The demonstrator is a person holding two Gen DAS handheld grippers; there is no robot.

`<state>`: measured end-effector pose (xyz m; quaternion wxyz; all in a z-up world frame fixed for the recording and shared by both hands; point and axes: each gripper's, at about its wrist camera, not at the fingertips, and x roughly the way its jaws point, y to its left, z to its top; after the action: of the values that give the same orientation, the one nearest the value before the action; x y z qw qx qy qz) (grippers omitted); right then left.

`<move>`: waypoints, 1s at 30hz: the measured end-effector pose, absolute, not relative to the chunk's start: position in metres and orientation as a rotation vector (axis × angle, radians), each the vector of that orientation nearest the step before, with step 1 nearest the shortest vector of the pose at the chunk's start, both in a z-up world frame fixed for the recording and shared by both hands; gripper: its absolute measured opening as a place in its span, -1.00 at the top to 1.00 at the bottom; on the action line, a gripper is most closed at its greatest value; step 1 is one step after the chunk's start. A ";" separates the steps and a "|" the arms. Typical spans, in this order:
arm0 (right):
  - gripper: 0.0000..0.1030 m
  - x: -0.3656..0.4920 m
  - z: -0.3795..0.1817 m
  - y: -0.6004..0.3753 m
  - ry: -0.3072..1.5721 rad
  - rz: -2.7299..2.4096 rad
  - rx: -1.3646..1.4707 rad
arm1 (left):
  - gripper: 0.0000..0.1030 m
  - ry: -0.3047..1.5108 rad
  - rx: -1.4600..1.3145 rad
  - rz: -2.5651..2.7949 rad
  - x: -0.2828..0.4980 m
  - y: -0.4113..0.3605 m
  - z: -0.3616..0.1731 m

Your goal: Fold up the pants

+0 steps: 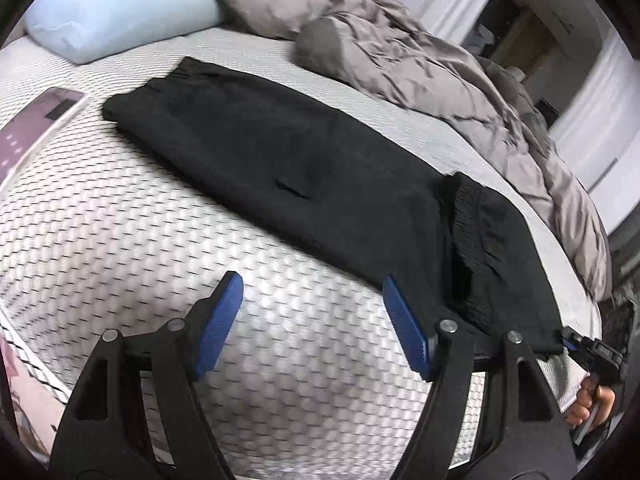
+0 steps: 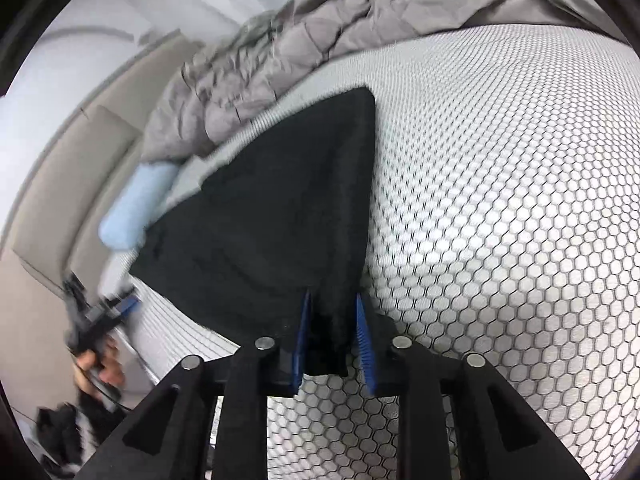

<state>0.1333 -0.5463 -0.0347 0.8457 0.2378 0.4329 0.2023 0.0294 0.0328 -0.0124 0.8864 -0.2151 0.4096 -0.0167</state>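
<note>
Black pants [image 1: 280, 160] lie lengthwise in a long strip on the white honeycomb mattress [image 1: 160, 240]. A gathered elastic band [image 1: 472, 232] shows near their right end. My left gripper [image 1: 312, 280] hovers open over bare mattress just in front of the pants' near edge, with nothing between its blue pads. In the right wrist view my right gripper [image 2: 333, 298] is shut on a bunched corner of the pants [image 2: 280, 208], and the cloth rises from the bed to its pads. In the left wrist view the right gripper [image 1: 566, 338] sits at the pants' right end.
A light blue pillow [image 1: 120, 12] and a crumpled grey duvet [image 1: 400, 52] lie along the far side of the bed. A flat purple-and-white object [image 1: 36, 128] rests at the left. A hand [image 1: 588, 400] holds the right gripper past the mattress edge.
</note>
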 end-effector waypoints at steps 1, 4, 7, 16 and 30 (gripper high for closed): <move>0.53 0.134 -0.038 -0.548 0.920 0.434 0.512 | -0.34 0.853 -0.451 -0.066 0.032 0.024 -0.011; 0.53 0.141 -0.049 -0.546 0.975 0.485 0.549 | -0.34 0.860 -0.428 -0.174 0.038 -0.009 -0.008; 0.59 0.146 -0.057 -0.535 0.998 0.474 0.519 | -0.34 0.875 -0.402 -0.297 0.047 -0.046 -0.007; 0.83 0.140 -0.059 -0.527 1.021 0.433 0.413 | 0.34 0.909 -0.356 -0.363 0.059 -0.098 -0.016; 0.68 0.136 -0.052 -0.522 1.001 0.424 0.405 | -0.01 0.986 -0.423 -0.406 0.089 -0.095 -0.032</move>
<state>0.1359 -0.5222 -0.0518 0.8364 0.1911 0.4729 0.2004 0.0892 -0.0954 -0.0317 0.8401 -0.2001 0.4662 -0.1922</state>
